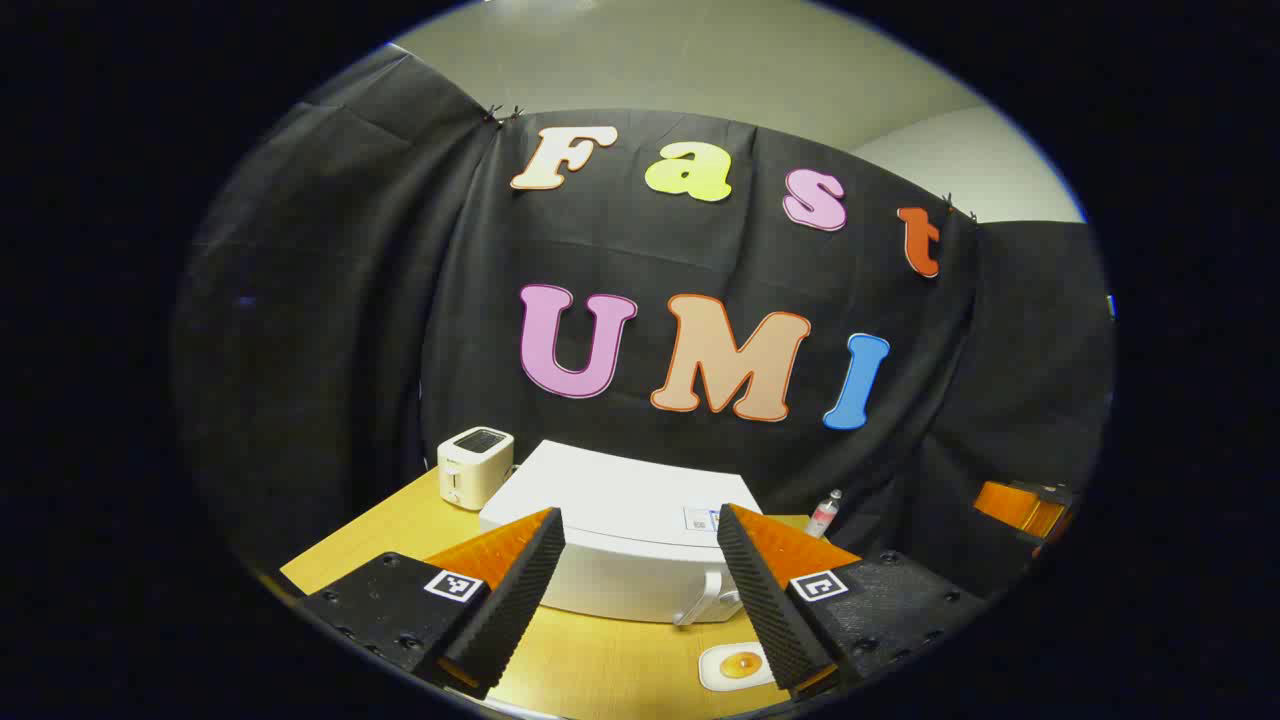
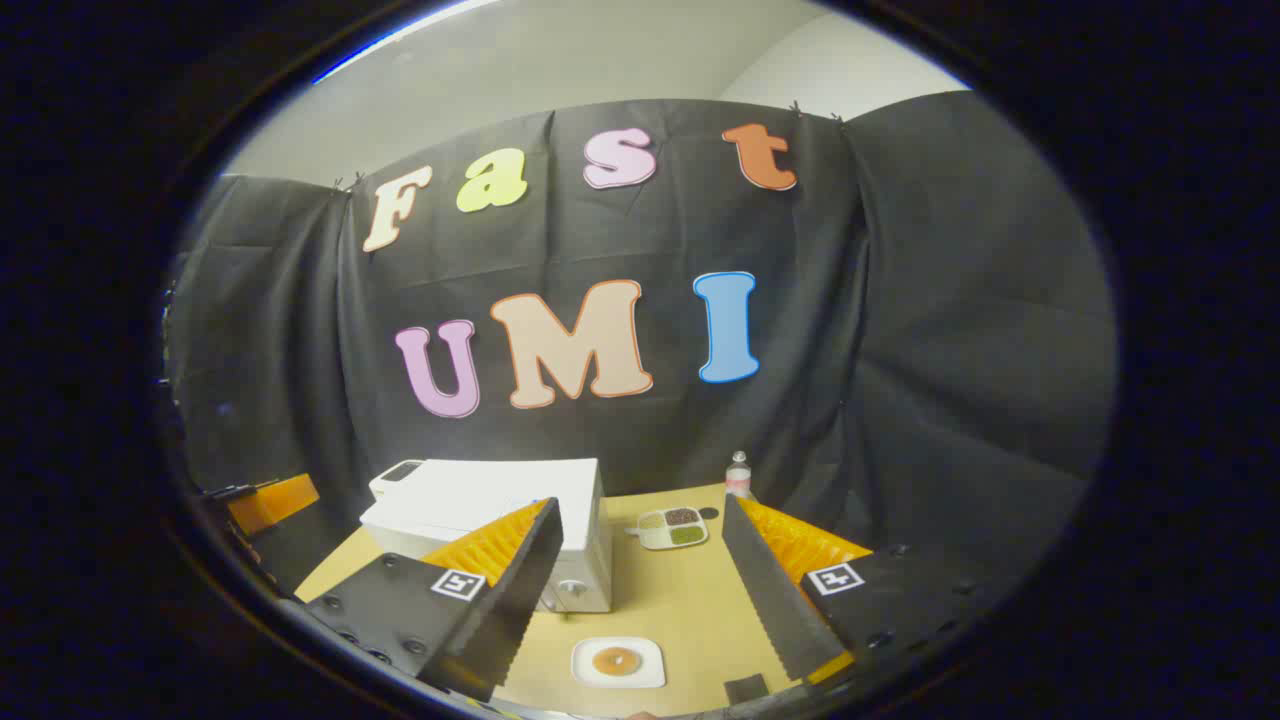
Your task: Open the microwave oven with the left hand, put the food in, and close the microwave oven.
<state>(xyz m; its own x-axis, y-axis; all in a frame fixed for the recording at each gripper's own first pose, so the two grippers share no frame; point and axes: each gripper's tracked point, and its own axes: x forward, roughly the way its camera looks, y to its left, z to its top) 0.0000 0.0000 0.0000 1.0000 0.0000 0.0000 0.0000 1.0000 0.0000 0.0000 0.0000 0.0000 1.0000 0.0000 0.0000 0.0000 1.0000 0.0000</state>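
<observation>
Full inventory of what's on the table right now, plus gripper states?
microwave oven: one, white, middle of the table, door shut, handle toward the left gripper view.
toaster: one, white, behind the microwave oven's far corner.
plate of food: one, white square plate with a round orange-brown item, on the table in front of the microwave oven.
divided dish: one, white, three fillings, farther back beside the microwave oven.
bottle: one, clear, by the wall.
table: one, light wood.
left hand-held gripper: open, holding nothing.
right hand-held gripper: open, holding nothing.
</observation>
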